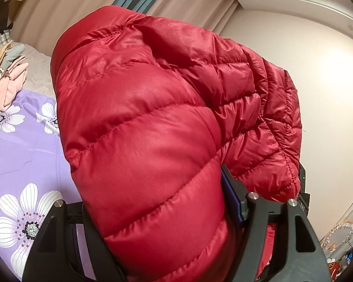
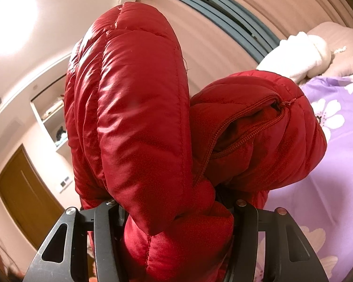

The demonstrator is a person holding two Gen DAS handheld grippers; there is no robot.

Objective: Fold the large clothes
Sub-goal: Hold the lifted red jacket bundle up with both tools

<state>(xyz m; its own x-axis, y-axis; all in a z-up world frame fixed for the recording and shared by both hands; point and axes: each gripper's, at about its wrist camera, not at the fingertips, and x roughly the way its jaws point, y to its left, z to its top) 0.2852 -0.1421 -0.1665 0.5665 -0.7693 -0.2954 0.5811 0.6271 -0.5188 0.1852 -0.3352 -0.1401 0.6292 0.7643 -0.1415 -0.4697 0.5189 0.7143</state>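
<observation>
1. The red down jacket [image 1: 153,122] is off the bed, bunched and carried in the air between the two grippers; in both wrist views its quilted bulk fills the middle of the picture, with wall and curtain behind it and not bedding.

2. The left gripper [image 1: 153,230] is clenched on a thick quilted roll of the jacket: padding swells between its black fingers and spills forward over them, so the tips are hidden.

3. The right gripper [image 2: 176,225] likewise grasps a wad of the same jacket. A puffed panel rises on one side of it and a section with an open zipper [image 2: 244,127] sags on the other, towards the bed.

4. The purple flowered bedsheet [image 1: 23,141] lies below and to the side, bare where it shows. A pile of other clothes [image 1: 9,70] sits at its far edge in the left view, and a white pillow [image 2: 298,56] lies near the head of the bed in the right view.

5. Judged from this, the step in hand is lifting and carrying the jacket, before any fold: it is crumpled, not spread.

6. The next move probably calls for lowering it onto the open sheet and drawing the grippers apart so the body lies flat, zipper side sorted.

7. Slippery, springy padding may slide or puff back, so the grips should stay firm until it rests on the bed.
</observation>
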